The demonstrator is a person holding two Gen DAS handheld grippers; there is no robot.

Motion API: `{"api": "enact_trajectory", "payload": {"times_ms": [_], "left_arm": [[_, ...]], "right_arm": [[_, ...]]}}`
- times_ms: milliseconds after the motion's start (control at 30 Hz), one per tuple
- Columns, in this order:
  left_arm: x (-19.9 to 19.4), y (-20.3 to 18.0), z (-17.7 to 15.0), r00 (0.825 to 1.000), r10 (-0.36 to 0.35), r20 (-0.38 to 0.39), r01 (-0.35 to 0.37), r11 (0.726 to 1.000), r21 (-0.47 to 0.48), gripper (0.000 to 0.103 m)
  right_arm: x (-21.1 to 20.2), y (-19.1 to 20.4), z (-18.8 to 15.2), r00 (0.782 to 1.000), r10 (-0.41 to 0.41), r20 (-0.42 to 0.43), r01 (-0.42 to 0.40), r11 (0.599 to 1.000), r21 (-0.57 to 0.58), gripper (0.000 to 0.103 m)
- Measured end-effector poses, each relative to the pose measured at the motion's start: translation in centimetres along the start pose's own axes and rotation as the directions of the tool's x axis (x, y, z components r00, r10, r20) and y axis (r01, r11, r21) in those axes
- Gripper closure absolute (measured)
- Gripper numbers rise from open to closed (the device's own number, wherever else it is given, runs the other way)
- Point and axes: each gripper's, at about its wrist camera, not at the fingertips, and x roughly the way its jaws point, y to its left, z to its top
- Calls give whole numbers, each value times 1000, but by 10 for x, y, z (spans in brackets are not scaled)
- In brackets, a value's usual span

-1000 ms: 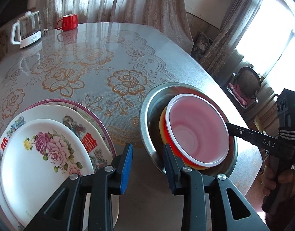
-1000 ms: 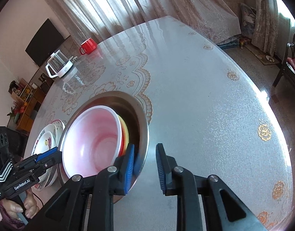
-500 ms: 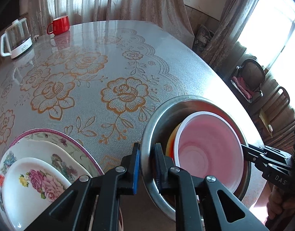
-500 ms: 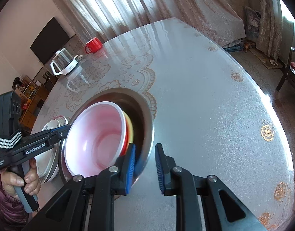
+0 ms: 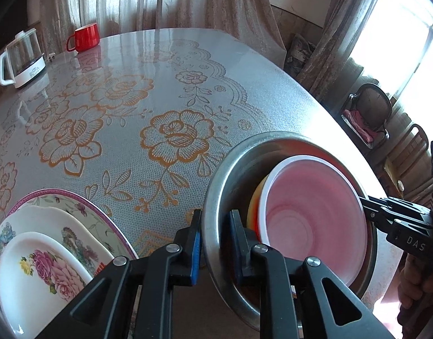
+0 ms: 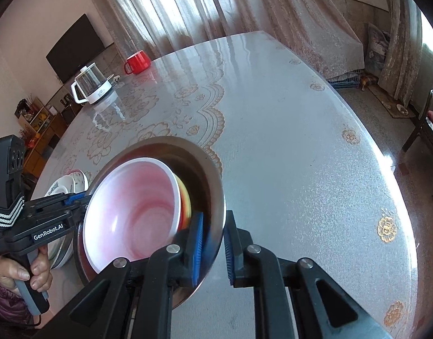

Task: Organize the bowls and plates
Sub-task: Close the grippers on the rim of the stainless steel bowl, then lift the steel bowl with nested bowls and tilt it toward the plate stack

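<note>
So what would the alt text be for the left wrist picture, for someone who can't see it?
The left claw pinches the near rim of a steel bowl holding a pink bowl, while the right claw grips the far rim. Stacked floral plates sit left on the patterned table.

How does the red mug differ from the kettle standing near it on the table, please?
The red mug is opaque, squat and solid red; the kettle is taller, with a clear glass body on a white base. The mug's handle is red, the kettle's white. Both stand upright at the far edge of the table, handles facing the same way.
</note>
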Motion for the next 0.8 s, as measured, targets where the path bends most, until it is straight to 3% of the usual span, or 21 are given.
{"api": "enact_trajectory", "payload": {"times_ms": [300,800], "left_arm": [[-5,-6,-1,999,27,32,-27,999,22,87],[-23,-21,-20,998,8,55,-9,1000,18,89]], "right_arm": [[4,-8,-6,999,36,-25,-35,998,46,88],[-9,-13,-23,999,-17,-29,19,999,45,90]]}}
